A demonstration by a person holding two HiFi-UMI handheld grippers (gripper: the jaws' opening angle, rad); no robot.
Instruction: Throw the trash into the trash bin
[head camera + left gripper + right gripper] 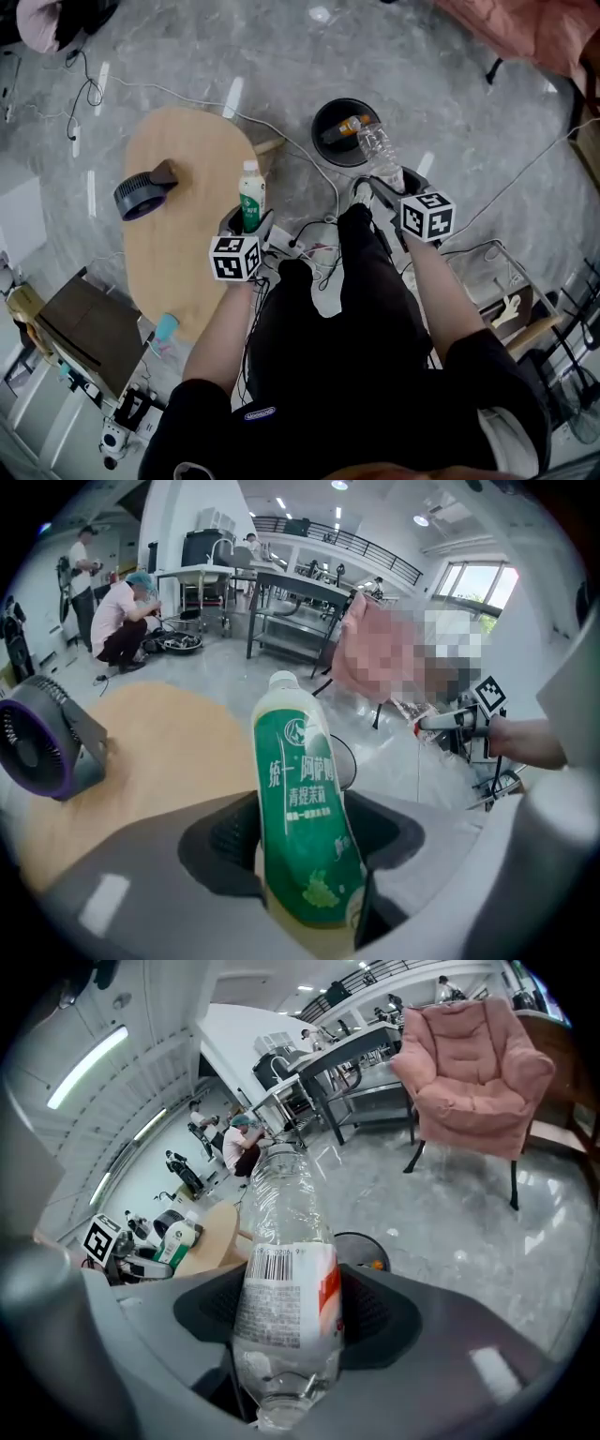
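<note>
My left gripper is shut on a green-labelled drink bottle with a white cap, held upright at the right edge of the wooden table; the same green bottle fills the left gripper view between the jaws. My right gripper is shut on a clear plastic bottle with a white and red label, which points toward the black round trash bin on the floor. An orange bottle lies inside the bin. In the right gripper view the clear bottle stands between the jaws, the bin just behind it.
A dark purple-rimmed desk fan sits on the oval wooden table. Cables trail over the grey floor. A pink armchair stands beyond the bin. A teal object rests at the table's near edge. Shelving stands at left.
</note>
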